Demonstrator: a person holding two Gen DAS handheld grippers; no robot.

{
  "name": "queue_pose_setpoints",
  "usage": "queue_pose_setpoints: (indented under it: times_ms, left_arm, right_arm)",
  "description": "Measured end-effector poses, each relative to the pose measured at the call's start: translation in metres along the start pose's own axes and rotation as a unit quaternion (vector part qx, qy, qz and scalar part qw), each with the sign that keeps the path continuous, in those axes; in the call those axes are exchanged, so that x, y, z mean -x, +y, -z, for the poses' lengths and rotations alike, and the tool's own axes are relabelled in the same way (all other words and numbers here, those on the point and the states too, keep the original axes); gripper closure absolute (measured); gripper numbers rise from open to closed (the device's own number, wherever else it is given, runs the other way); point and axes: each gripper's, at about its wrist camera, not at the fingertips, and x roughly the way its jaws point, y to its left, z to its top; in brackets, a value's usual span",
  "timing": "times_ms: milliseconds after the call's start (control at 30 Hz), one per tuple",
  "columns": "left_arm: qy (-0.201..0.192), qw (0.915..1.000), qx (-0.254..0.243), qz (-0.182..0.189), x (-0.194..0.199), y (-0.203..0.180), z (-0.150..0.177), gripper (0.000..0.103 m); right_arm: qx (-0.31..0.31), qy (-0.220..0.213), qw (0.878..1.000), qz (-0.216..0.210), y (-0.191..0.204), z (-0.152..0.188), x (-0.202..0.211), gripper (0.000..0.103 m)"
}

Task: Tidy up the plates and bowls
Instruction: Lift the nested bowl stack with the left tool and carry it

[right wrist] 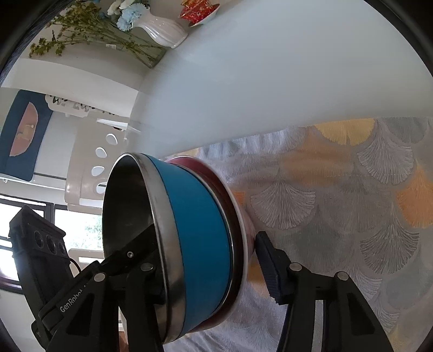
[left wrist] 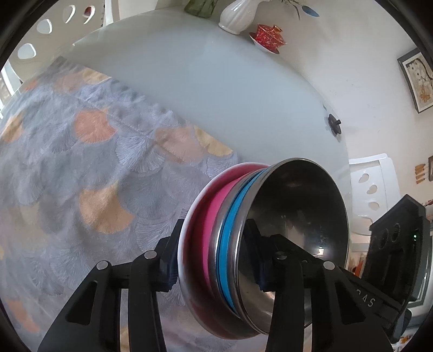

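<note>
You are seeing a white vase [right wrist: 165, 33] standing at the far edge of the white table [left wrist: 189, 89], a red lidded teacup [left wrist: 269, 36] sitting just beside it, and a ginkgo-patterned cloth [right wrist: 351, 195] covering the near part.

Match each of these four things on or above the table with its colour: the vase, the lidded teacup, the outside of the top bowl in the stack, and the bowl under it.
Things:
1. vase
2. lidded teacup
3. top bowl's outer wall
4. bowl under it

Colours:
A. pink
B. white
C. blue
D. red with gold pattern

Pairs: 1-B, 2-D, 3-C, 4-A
</note>
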Motion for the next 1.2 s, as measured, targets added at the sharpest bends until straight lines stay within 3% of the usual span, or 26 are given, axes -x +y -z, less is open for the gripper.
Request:
queue_pose_setpoints:
  times_ms: [333,667,833,1200]
  left_arm:
    - [-0.012,0.9996,-0.02,-0.014,0.012,0.006,-0.001,0.064]
    - [-0.03,0.999,-0.027,-0.016,0.048,0.009,0.0,0.065]
    - [-0.034,0.9993,-0.007,-0.01,0.072,0.015,0.004,0.066]
    - [-0.043,0.999,0.008,-0.008,0.132,0.028,0.038,0.065]
  right_arm:
    - [0.041,0.007,0.999,0.011,0.014,0.003,0.007,0.064]
    - [0.064,0.006,0.998,0.007,0.044,0.008,0.017,0.065]
    - [0.071,0.009,0.997,0.002,0.061,0.015,0.03,0.065]
    - [0.085,0.029,0.996,-0.011,0.095,0.05,0.064,0.065]
